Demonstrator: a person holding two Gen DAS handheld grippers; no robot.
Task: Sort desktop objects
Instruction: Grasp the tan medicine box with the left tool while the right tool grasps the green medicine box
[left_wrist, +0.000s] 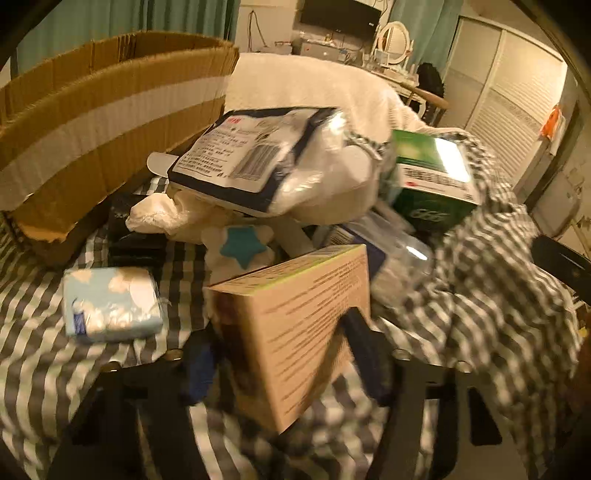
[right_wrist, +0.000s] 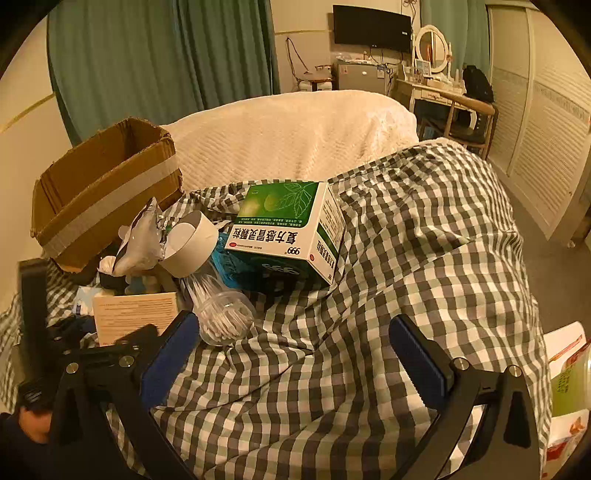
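Left tool (left_wrist: 280, 332): gripping the tan printed box (left_wrist: 295, 332), apparently lifting; view blurry.
Right tool (right_wrist: 291, 354): hanging wide open, empty, over checked cloth (right_wrist: 406, 258).
Clutter: green box (right_wrist: 288, 229) reading "999"; cardboard carton (right_wrist: 103, 192) behind.

Warm, yellowish light fills a bedroom. Teal curtains (right_wrist: 162, 55) hang along the far wall, and a dark flat television (right_wrist: 372, 28) is mounted beside them. Below it stands a small grey cabinet (right_wrist: 360, 75). To the right, a white dressing table (right_wrist: 432, 88) carries a round mirror (right_wrist: 430, 44), with a wooden chair (right_wrist: 471, 118) in front. White louvred wardrobe doors (right_wrist: 543, 122) line the right wall. A cream blanket (right_wrist: 295, 129) covers the bed, and a checked cloth (right_wrist: 406, 258) is spread nearer.
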